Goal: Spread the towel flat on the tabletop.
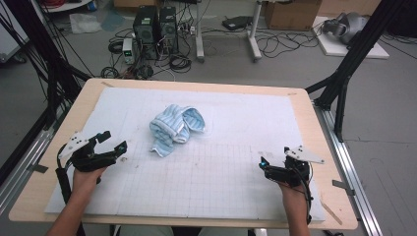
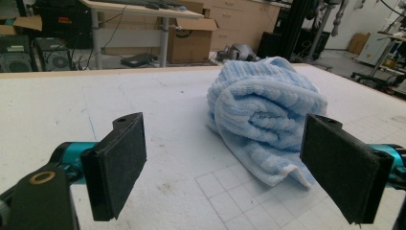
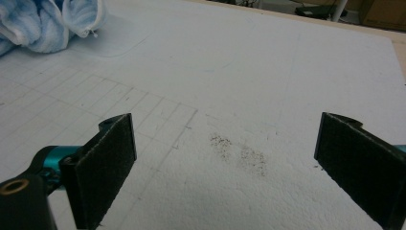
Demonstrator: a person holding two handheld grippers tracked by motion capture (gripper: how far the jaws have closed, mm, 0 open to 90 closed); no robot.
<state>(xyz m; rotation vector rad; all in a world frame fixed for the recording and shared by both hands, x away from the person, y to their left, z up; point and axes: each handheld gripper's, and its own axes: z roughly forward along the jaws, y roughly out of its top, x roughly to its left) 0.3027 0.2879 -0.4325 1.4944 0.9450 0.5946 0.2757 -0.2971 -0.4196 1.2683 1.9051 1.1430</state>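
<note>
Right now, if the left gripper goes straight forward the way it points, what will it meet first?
Probably the crumpled blue striped towel. In the left gripper view it lies ahead of the open left gripper, a little toward the right jaw, with bare white mat between. Depth is hard to judge.

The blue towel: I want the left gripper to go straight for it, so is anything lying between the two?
Nothing visible. The left gripper, jaws open, faces the crumpled blue towel across a bare stretch of the white mat. In the left gripper view, the towel lies just beyond the jaws, untouched.
</note>
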